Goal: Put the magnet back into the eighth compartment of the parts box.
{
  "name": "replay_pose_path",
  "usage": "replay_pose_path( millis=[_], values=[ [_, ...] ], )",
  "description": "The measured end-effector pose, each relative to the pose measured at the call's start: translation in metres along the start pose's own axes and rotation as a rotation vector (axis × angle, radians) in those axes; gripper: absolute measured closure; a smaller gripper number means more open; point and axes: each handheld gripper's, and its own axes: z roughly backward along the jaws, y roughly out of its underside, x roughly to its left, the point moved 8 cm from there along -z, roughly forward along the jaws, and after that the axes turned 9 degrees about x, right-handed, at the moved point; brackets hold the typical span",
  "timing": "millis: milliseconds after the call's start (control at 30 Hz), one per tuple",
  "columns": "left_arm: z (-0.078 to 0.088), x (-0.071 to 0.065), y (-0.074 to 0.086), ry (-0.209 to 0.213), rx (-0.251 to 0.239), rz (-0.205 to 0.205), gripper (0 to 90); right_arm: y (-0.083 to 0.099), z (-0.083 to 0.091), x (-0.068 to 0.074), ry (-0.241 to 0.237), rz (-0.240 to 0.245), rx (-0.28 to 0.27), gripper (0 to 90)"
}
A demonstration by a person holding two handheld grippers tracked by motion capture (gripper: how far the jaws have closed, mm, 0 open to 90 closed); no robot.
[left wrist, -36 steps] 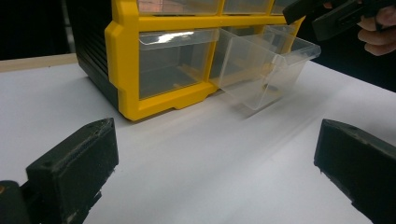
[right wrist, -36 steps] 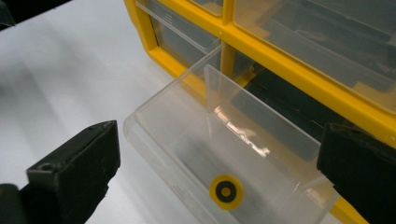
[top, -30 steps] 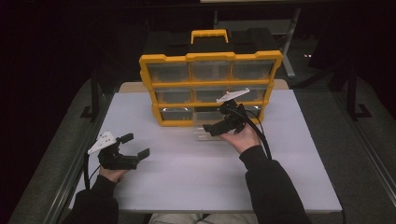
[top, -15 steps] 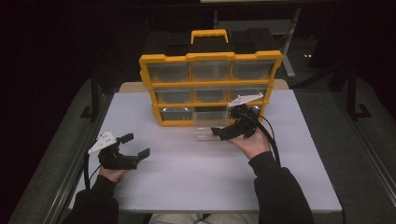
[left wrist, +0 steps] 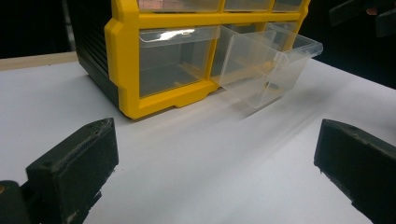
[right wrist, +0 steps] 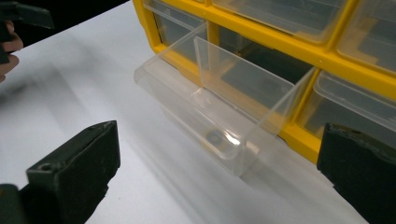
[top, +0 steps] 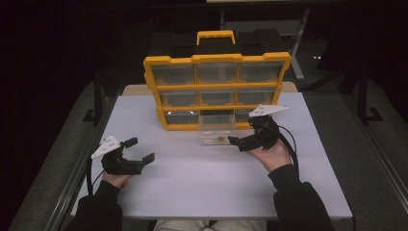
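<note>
Drawer point(right wrist: 219, 116), thin clear plastic, light and slippery: grip front lip at 6 o'clock; right gripper point(top: 240, 143) and left gripper point(top: 139, 150) both stand released.

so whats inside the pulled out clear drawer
One small round washer-like piece lies on the floor of the pulled-out drawer, near its front wall. The rest of its floor looks bare; its back end is hidden inside the yellow organizer.
</note>
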Motion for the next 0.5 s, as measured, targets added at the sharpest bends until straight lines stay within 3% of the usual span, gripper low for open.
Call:
replay_pose_path(
  millis=[500],
  values=[
    [-0.001,-0.001,0.0,0.006,-0.001,-0.001,0.0,0.031,0.014,-0.009,0.044,0.005,-0.062,0.0]
  ],
)
